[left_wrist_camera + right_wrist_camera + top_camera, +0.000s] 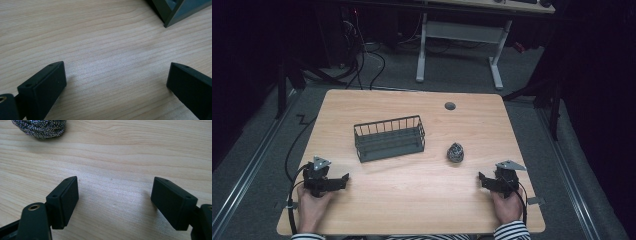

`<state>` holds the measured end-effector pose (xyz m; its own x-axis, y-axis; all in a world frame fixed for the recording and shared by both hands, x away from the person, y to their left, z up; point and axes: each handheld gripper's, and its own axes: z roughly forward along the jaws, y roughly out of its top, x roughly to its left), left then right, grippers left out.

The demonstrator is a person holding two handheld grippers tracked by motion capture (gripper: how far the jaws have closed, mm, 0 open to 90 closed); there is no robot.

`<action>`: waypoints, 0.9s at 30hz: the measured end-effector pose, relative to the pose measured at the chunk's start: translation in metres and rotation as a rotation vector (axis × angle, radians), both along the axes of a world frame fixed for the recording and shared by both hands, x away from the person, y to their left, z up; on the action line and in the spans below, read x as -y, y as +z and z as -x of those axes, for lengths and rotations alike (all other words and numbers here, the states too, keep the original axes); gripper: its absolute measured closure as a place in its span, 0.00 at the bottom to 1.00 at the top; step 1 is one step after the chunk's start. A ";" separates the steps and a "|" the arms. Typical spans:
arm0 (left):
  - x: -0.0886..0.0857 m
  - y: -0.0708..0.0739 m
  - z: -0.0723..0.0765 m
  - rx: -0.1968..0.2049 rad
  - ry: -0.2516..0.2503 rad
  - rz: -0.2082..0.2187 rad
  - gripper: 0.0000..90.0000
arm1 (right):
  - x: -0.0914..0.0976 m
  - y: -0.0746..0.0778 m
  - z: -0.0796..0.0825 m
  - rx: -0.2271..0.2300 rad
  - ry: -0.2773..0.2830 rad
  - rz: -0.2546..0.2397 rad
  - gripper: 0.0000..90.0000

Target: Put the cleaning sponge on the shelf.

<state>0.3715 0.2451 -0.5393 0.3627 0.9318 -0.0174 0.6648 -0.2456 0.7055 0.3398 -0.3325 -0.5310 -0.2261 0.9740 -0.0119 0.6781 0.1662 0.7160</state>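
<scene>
The left tongs (343,178) stand wide apart with nothing between the jaws, resting low over bare desk (412,200). The right tongs (482,178) are likewise spread wide and empty, touching no object.

Ahead of the right tongs and slightly toward the desk's middle lies a steel-wool scourer (455,152), near but apart from them; the right gripper view places it just beyond the jaws at upper left (40,128). Judged from its coiled metallic mesh, it should be light, springy and compressible, rough enough not to slip, and not fragile. A hold across its middle, jaws closing on opposite flanks, looks soundest; some squash is to be expected.

Ahead of the left tongs, farther off, stands a dark wire basket (389,138), empty; its corner appears at the top right of the left gripper view (175,12).
</scene>
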 end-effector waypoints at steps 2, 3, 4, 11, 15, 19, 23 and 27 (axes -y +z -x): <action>0.000 0.000 0.000 0.000 0.001 0.001 0.03 | 0.000 0.000 0.000 0.000 -0.001 -0.001 0.25; 0.000 0.000 0.000 0.000 0.002 0.001 0.03 | 0.000 0.000 0.000 0.000 -0.001 0.000 0.25; 0.000 0.000 0.000 0.000 0.001 0.001 0.03 | 0.000 0.000 0.000 0.000 -0.001 -0.001 0.25; -0.006 0.003 0.002 0.013 0.009 0.033 0.17 | 0.000 0.000 0.000 0.001 -0.001 0.001 0.25; -0.007 0.004 0.002 0.001 0.015 0.040 0.17 | 0.000 0.000 0.000 0.001 -0.001 0.001 0.25; -0.008 0.005 0.002 0.001 0.016 0.047 0.18 | 0.000 0.000 0.000 0.001 -0.001 0.001 0.25; -0.011 0.011 0.003 0.011 0.007 0.079 0.19 | 0.000 0.000 0.000 0.002 0.000 0.001 0.25; -0.010 0.018 0.005 0.020 -0.006 0.095 0.20 | 0.000 0.000 0.000 0.002 -0.001 0.001 0.25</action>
